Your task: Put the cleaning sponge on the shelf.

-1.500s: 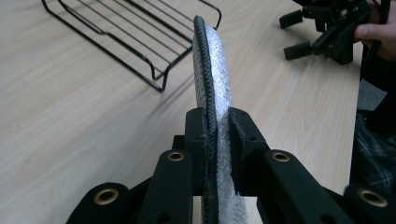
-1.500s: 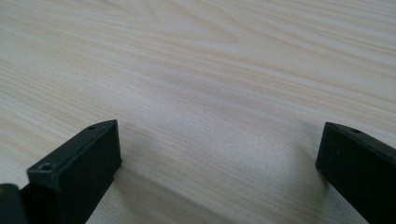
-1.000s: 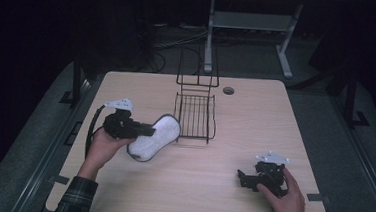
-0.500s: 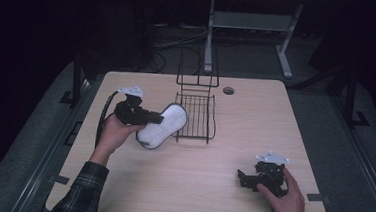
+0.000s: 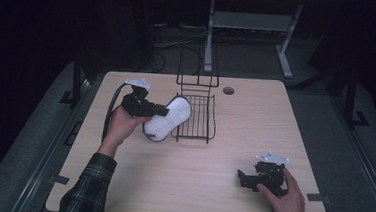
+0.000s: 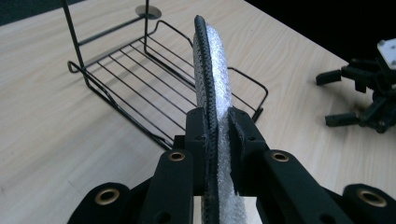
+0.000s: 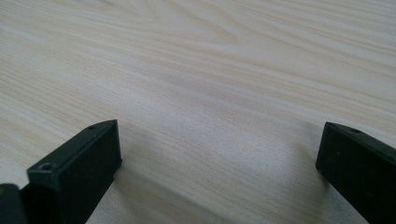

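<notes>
We hold a tool in each hand over a pale wooden surface [image 5: 181,175]. Our left tool [image 5: 148,108] is clamped on a flat white pad with a dark rim [image 5: 168,118], gripping it at its near end. In the left gripper view the two black jaws press against either face of the white pad [image 6: 211,88], which stands on edge between them and runs straight ahead of the tool; one face has a bubbled, shiny texture and the rim is a dark stitched band.

Just ahead of the left tool sits a black wire rack [image 5: 196,109], with a flat grid base and an upright wire frame at its far end. In the high view the far end of the pad overlaps the rack's nearest side rail; whether it touches the wire we cannot tell. In the left gripper view the wire rack [image 6: 140,70] lies ahead and to the left of the pad, and a small round dark fitting [image 6: 148,11] sits in the surface beyond it.

Our right tool [image 5: 246,178] rests low by the near right corner, well apart from the left tool and the rack. Its jaws stand wide apart with nothing between them, bare wood grain [image 7: 210,93] showing ahead.
</notes>
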### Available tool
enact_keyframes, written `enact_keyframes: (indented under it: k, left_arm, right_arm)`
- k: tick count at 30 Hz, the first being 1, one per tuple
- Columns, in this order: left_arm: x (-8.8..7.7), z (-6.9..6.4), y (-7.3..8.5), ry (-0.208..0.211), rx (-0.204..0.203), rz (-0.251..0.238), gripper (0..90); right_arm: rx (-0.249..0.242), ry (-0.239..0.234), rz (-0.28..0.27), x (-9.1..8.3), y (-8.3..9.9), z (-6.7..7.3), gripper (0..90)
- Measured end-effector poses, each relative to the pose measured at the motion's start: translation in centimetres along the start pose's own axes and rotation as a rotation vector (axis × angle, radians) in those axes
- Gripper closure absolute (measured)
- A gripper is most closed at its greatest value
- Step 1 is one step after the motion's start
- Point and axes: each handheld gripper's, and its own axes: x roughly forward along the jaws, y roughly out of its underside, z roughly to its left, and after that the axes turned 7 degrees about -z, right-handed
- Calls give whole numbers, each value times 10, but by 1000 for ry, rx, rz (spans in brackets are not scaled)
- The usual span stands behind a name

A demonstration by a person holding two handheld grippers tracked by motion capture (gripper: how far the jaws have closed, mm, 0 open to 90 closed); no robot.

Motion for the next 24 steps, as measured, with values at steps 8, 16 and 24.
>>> enact_keyframes:
  k: [8, 16, 24]
  left_arm:
    - [14, 4, -13, 1, 8, -27, 789]
    - [26, 11, -23, -6, 4, -34, 791]
    - [47, 15, -28, 8, -17, -35, 791]
  right_arm:
    - [0, 0, 1, 0, 0, 0, 0]
    - [0, -1, 1, 0, 0, 0, 0]
    - [-2, -4, 3, 0, 0, 0, 0]
